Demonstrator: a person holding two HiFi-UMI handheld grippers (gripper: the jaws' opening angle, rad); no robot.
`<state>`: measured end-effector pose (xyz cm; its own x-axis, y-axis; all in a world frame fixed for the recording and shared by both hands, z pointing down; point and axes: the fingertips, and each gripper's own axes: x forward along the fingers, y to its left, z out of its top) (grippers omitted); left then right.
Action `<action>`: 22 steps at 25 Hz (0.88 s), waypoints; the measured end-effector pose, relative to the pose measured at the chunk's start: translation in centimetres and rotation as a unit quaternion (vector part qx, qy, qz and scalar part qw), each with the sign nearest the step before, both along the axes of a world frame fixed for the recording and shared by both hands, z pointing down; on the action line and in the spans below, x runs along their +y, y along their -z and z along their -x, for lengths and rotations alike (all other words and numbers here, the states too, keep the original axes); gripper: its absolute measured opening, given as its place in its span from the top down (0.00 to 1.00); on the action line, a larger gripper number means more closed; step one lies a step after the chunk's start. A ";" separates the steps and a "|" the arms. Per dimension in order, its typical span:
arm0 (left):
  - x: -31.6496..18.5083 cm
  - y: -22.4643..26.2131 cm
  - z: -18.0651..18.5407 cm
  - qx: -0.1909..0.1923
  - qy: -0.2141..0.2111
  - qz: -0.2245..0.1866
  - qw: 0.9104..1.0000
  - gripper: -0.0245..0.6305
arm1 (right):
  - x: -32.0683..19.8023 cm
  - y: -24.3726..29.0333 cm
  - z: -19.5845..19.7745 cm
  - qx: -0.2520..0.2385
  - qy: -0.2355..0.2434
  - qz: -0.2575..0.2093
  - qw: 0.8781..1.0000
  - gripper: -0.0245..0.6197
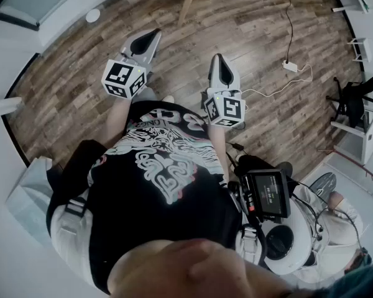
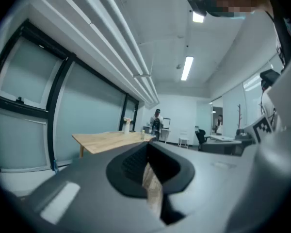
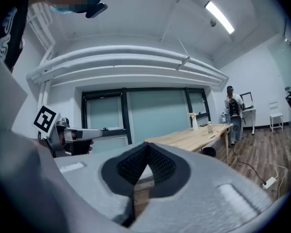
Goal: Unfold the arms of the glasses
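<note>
Wood floor point(image 1: 255, 36) fills the head view, where the left gripper point(image 1: 150, 37) and right gripper point(image 1: 219, 61) are held out level, side by side. Only the gripper views show a long table point(image 2: 106, 141) by glass walls point(image 3: 155, 113), with a person point(image 3: 231, 108) standing beyond it. Both pairs of jaws are pressed together with nothing between them. No view shows the glasses.

I note a wood-plank floor point(image 1: 248, 30), white walls point(image 3: 262, 76), frosted glazed partitions point(image 3: 155, 113) in black frames, a long pale wooden table point(image 3: 194, 139), and ceiling strip lights point(image 3: 219, 16), lit.
</note>
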<state>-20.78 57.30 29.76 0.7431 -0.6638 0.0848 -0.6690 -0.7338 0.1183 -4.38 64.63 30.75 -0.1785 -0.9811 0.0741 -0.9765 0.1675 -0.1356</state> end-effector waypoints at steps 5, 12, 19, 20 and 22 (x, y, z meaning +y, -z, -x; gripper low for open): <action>-0.6 0.1 -0.5 -0.022 0.012 -0.018 1.000 0.98 | -0.7 0.3 -0.5 0.003 0.004 -0.002 1.000 0.96; -1.0 0.2 -0.8 -0.018 0.014 -0.015 1.000 0.98 | -1.6 0.5 -0.6 0.007 0.016 -0.006 1.000 0.96; -2.0 -0.7 -0.5 -0.020 0.023 -0.006 1.000 0.98 | -2.4 -0.2 -0.6 -0.004 0.023 0.003 1.000 0.96; -2.1 -0.9 -0.6 -0.021 0.023 -0.004 1.000 0.98 | -2.4 -0.4 -0.8 -0.005 0.023 0.004 1.000 0.96; -2.5 -1.0 -1.0 -0.020 0.023 -0.003 1.000 0.98 | -2.6 -0.6 -1.4 -0.005 0.021 0.006 1.000 0.96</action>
